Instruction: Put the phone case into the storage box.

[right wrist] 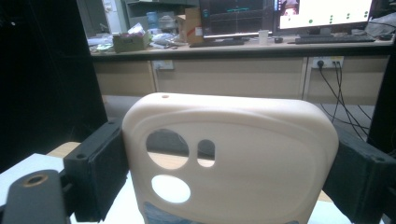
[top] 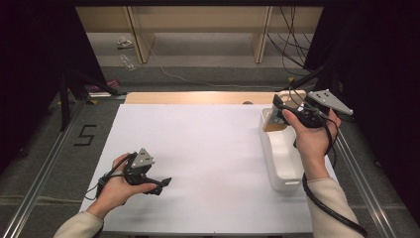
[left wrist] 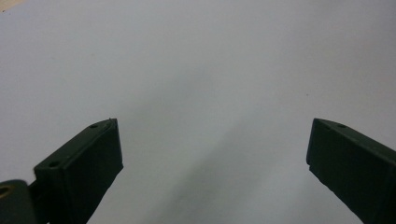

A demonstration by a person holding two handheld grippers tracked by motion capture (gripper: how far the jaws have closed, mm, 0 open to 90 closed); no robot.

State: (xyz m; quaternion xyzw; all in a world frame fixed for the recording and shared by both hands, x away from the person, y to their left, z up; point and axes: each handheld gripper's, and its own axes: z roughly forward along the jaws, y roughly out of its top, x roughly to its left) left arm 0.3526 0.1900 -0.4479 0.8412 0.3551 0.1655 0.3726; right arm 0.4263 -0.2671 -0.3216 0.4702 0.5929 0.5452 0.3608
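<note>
floor (top: pixel 208 74): grey | shelving (top: pixel 198 25): wooden | desk (right wrist: pixel 243 46): monitors, perhaps two

cream sleeves (top: pixel 333 198) — black grippers, grey plates

text: "5" — black tape digit | on: grey floor mat (top: pixel 85 135) — left of table

A: Where does the high view sit?
B: Above the six o'clock edge, looking toward twelve across the flat white table sheet (top: pixel 208 148).
A: And the gripper views?
B: The left skims that same sheet (left wrist: pixel 196 70) closely. The right faces level toward a far wooden desk with monitors (right wrist: pixel 243 44).
</note>
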